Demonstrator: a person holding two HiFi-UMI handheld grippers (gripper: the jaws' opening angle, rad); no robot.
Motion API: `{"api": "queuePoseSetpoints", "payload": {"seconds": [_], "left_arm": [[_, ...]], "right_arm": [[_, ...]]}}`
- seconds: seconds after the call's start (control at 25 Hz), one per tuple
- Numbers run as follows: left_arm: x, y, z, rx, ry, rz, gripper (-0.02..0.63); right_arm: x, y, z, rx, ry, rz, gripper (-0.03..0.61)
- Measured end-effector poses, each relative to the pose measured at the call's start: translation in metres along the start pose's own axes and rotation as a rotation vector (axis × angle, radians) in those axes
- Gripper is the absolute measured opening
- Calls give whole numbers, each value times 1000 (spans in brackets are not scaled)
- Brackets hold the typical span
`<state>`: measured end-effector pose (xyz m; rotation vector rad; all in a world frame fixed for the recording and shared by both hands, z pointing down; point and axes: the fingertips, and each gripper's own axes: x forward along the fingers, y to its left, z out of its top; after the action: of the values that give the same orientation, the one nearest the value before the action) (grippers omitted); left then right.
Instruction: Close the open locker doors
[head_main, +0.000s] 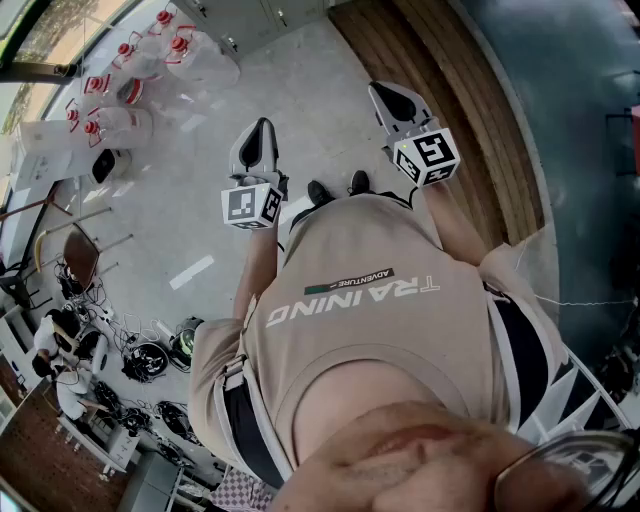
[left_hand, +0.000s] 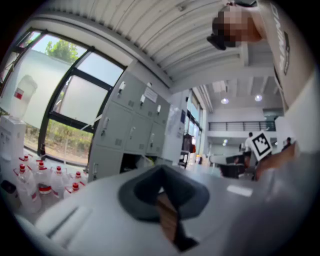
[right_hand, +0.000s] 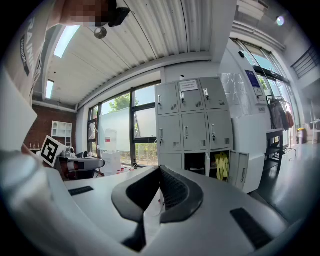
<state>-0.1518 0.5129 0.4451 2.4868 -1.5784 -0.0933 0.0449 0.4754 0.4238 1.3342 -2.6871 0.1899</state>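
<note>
The grey lockers (right_hand: 192, 120) stand several steps ahead in the right gripper view. In the bottom row, one compartment (right_hand: 195, 163) gapes dark. The compartment to its right holds something yellow (right_hand: 222, 166), and its door (right_hand: 239, 170) hangs open to the right. The left gripper view shows the same lockers (left_hand: 131, 122) from the side, with an open bottom compartment (left_hand: 131, 162). My left gripper (head_main: 261, 130) and right gripper (head_main: 386, 93) are held out at chest height, far from the lockers. Both have their jaws together with nothing between them.
Large water bottles with red caps (head_main: 130, 70) stand on the floor by the window, also visible as bottles (left_hand: 37, 180) in the left gripper view. A wooden strip (head_main: 450, 110) runs along the right. Chairs and cable clutter (head_main: 140, 355) lie at my left.
</note>
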Motion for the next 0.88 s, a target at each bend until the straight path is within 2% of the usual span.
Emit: {"api": "queuePoseSetpoints", "payload": {"seconds": [0.2,0.36,0.52,0.72,0.88], "left_arm": [[14,16,8,43,-42,-57,5],[22,23,7,23,-59,-100,5],[31,34,7,5,-64,-134,5],[46,40,-5,-19,-41,-160,5],[61,46,-25,-32,24,-173,5]], "right_arm": [[24,8,-7,18,-2,-12,12],[28,10,-4,7,1,-46,12],[37,7,9,31,-41,-85,12],[53,-5,-9,13,24,-107,12],[75,-14,-27,37,73,-96,12]]}}
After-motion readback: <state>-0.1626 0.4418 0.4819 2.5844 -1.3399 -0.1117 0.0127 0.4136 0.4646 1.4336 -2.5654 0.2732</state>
